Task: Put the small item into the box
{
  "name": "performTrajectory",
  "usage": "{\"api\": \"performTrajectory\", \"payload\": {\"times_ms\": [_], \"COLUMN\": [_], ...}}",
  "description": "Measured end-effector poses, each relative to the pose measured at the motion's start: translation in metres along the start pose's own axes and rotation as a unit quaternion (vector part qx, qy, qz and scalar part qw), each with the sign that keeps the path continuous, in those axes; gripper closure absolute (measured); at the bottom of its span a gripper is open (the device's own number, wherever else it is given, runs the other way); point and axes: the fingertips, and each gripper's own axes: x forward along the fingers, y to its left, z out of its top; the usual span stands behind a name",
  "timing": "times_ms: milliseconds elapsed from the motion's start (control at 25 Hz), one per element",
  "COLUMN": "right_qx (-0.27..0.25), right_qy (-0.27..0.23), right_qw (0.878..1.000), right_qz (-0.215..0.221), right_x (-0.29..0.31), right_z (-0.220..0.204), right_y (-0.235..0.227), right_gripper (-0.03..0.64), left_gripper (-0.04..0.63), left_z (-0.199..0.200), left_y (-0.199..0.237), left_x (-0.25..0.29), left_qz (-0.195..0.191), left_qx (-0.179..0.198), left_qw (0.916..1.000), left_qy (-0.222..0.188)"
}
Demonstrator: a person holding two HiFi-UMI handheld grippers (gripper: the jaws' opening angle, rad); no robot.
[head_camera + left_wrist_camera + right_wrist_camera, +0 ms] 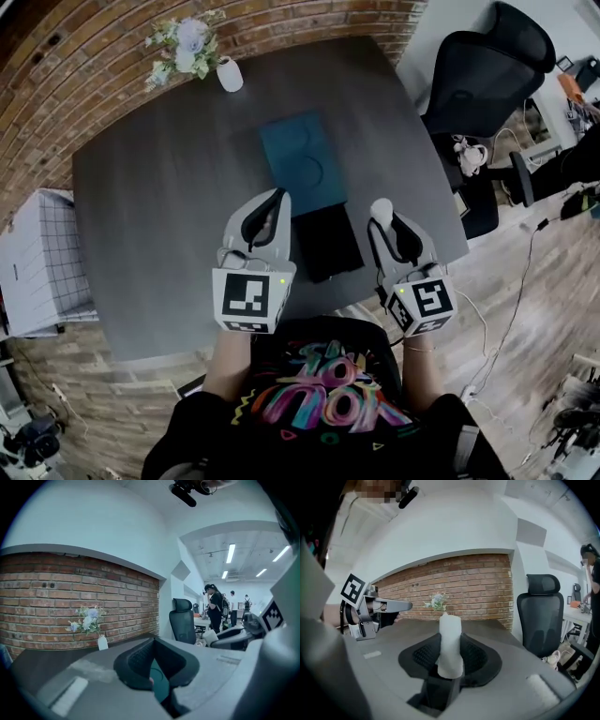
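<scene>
**Small white cylinder gripped in the right tool, to the right of the box**

The small white cylinder [450, 639] stands upright between the jaws of the right tool [451, 645]. Both dark pads press on its lower half, and its rounded top rises above them. The jaws stand fairly wide around it. In the head view the cylinder [382, 210] pokes out at the front of the right tool [386, 225], above the near right part of the dark grey surface [159, 216].

The flat teal box [302, 159] lies near the middle of the surface and has a faint round mark on its top. A black rectangular tray [328, 242] touches its near edge. The head view does not show whether anything lies in the tray. The cylinder is to the right of the tray, near it but clear of it, and well short of the teal box.

The left tool [265, 214] is just left of the tray, by the teal box's near left corner. In the left gripper view the left tool [153, 654] has its jaws apart with nothing between them, and a patch of teal shows through the gap.

At the far left of the surface a white vase [228, 75] holds pale flowers [186, 42] in front of a brick wall [309, 23]. A black office chair [487, 66] stands off the surface's right side.
</scene>
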Motion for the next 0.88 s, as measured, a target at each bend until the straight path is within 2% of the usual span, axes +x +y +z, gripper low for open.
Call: {"api": "performTrajectory", "payload": {"times_ms": [200,440,600,880], "right_qx": [-0.020,-0.041,-0.050,-0.060], "right_qy": [0.005,0.015,0.019,0.021], "right_qw": [0.998,0.990,0.985,0.981], "right_qz": [0.065,0.137,0.163,0.184], "right_x": [0.029,0.053,0.061,0.064], "right_z": [0.011,0.013,0.014,0.015], "right_y": [-0.006,-0.003,0.002,0.020], "right_gripper": [0.488,0.488,0.488,0.488], "left_gripper": [0.594,0.594,0.594,0.594], "left_z": [0.002,-0.004,-0.010,-0.008], "left_y": [0.012,0.024,0.028,0.039], "left_x": [0.004,-0.008,-0.016,-0.030], "left_qz": [0.062,0.138,0.164,0.184], "left_qx": [-0.011,-0.035,-0.034,-0.039], "left_qw": [0.9980,0.9898,0.9858,0.9822], "left_qy": [0.005,0.010,0.014,0.007]}}
